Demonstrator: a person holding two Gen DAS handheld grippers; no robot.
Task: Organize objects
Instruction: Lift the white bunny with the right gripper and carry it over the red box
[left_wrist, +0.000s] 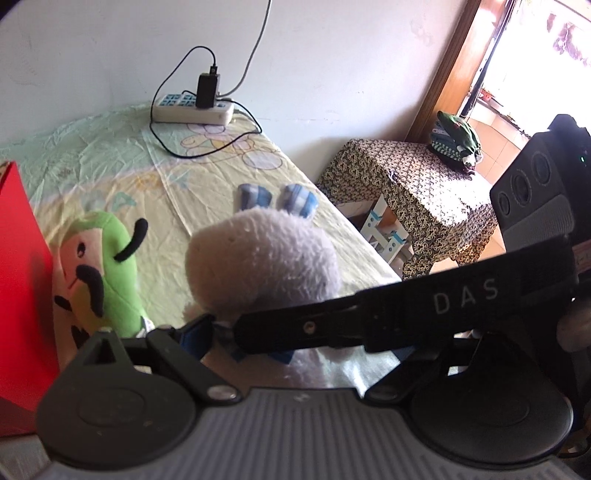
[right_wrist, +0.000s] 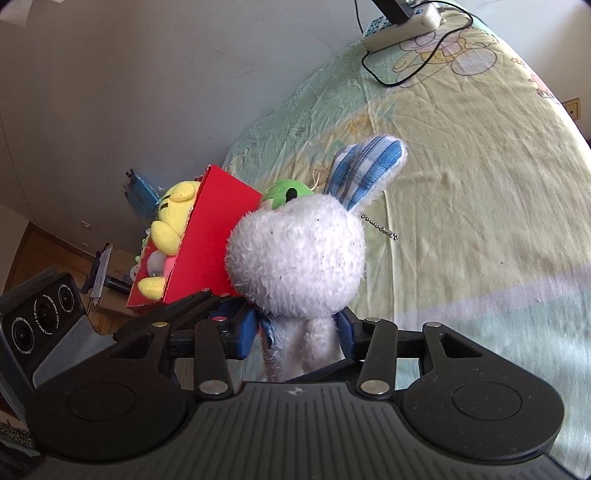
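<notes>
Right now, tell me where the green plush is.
The green plush lies on the bed sheet, against the red box and left of the white bunny in the left wrist view.

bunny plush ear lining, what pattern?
Blue-and-white plaid on the bunny plush ears; clearest in the right wrist view.

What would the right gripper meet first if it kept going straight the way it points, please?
Already shut on the white bunny, the right gripper would probably push it into the red box just beyond; depth is unclear.

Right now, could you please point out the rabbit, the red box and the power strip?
rabbit (right_wrist: 295, 258): right wrist view, on its white head.
red box (right_wrist: 210, 236): right wrist view, on its outer side wall.
power strip (left_wrist: 192, 110): left wrist view, on its white body.
</notes>
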